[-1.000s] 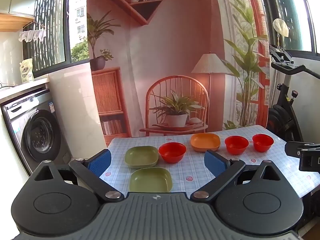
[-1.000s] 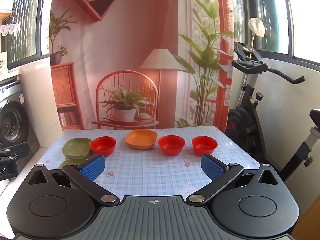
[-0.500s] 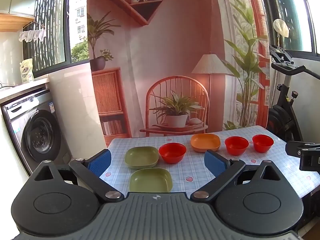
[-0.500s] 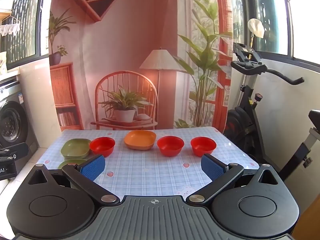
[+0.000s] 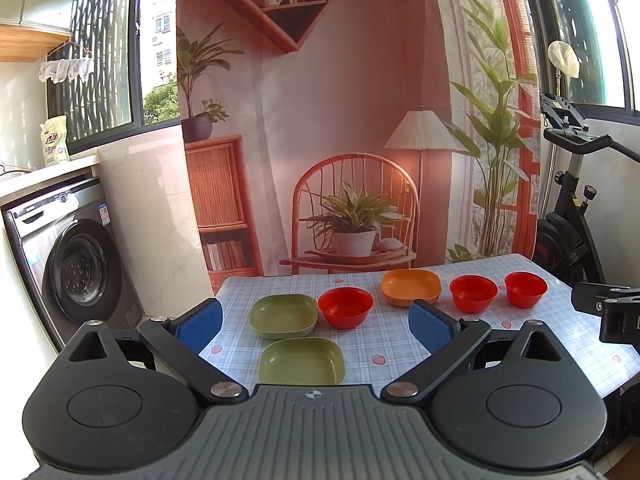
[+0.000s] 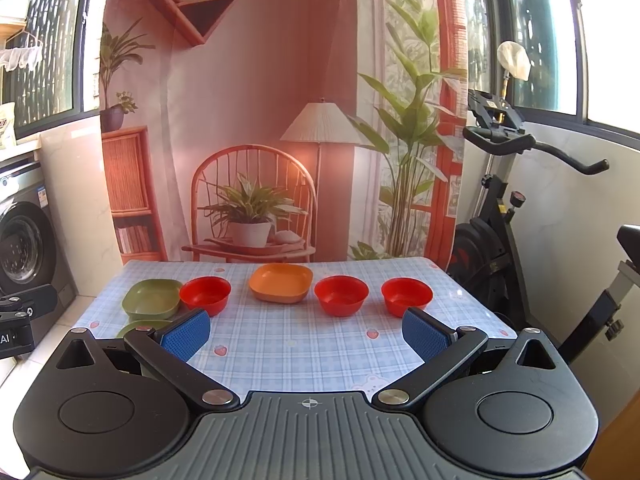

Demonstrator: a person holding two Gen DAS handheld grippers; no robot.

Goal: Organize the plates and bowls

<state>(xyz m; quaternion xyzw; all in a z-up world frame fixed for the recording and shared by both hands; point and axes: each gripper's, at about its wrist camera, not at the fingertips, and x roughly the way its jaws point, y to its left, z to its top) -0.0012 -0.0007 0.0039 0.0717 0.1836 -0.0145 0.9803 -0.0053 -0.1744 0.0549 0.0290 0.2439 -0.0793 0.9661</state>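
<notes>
Two green square plates lie at the table's left, the near green plate [image 5: 302, 361] in front of the far green plate [image 5: 284, 315] [image 6: 151, 298]. Beside them stands a red bowl [image 5: 345, 307] [image 6: 205, 294], then an orange plate [image 5: 411, 286] [image 6: 281, 282], then two more red bowls: the middle red bowl [image 5: 473, 293] [image 6: 341, 295] and the right red bowl [image 5: 525, 289] [image 6: 406, 296]. My left gripper [image 5: 316, 325] hangs open above the near green plate, holding nothing. Over the table's front right, my right gripper [image 6: 306, 335] is open and empty.
The checked tablecloth [image 6: 296, 344] covers a small table. A washing machine [image 5: 76, 264] stands to the left and an exercise bike [image 6: 508, 216] to the right. A printed backdrop [image 5: 320, 120] hangs behind the table. The right gripper's body [image 5: 612, 310] shows at the left view's right edge.
Both views have drifted very slightly; the dishes sit where they were and both grippers stay open.
</notes>
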